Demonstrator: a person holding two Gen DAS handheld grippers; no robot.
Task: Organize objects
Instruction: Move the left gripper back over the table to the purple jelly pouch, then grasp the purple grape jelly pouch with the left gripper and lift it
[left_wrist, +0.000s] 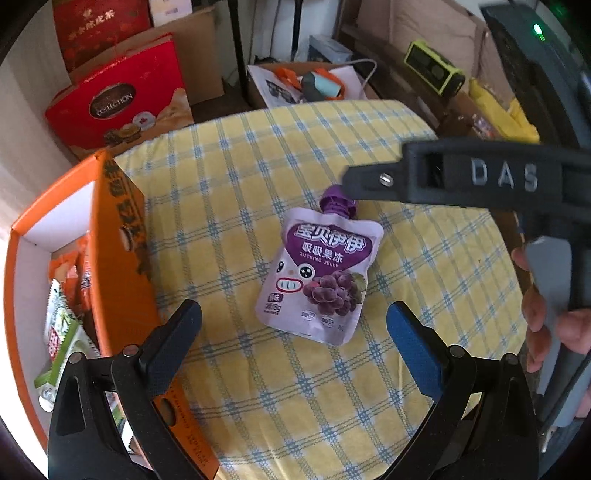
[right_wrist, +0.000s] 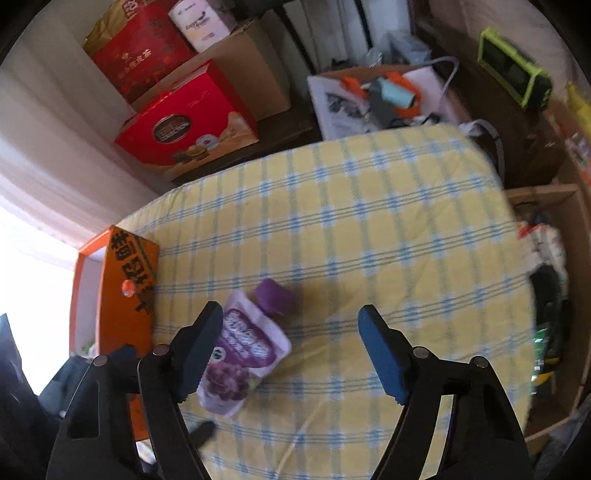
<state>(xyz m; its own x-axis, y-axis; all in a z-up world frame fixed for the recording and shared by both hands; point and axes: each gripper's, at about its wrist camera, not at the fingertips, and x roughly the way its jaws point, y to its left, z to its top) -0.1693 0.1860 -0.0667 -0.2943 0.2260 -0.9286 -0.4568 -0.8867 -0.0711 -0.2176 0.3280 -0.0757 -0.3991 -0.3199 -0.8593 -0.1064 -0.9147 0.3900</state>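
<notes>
A purple jelly pouch (left_wrist: 317, 277) with a purple cap lies flat on the yellow checked cloth (left_wrist: 258, 166). My left gripper (left_wrist: 293, 314) hangs over its lower end, open, with the fingers well apart on either side and not touching it. The black body of the other gripper (left_wrist: 480, 173) reaches in from the right, held by a hand (left_wrist: 535, 306), its tip near the pouch's cap. In the right wrist view my right gripper (right_wrist: 290, 314) is open. The pouch (right_wrist: 243, 354) lies by its left finger, partly hidden behind it. No pad presses on it.
An open orange box (left_wrist: 110, 258) with several snack packets (left_wrist: 66, 295) inside stands at the cloth's left edge, also the orange box (right_wrist: 125, 295). Red gift boxes (left_wrist: 122, 99) and cardboard boxes sit beyond the far edge. A cardboard box (right_wrist: 554, 295) stands off the right edge.
</notes>
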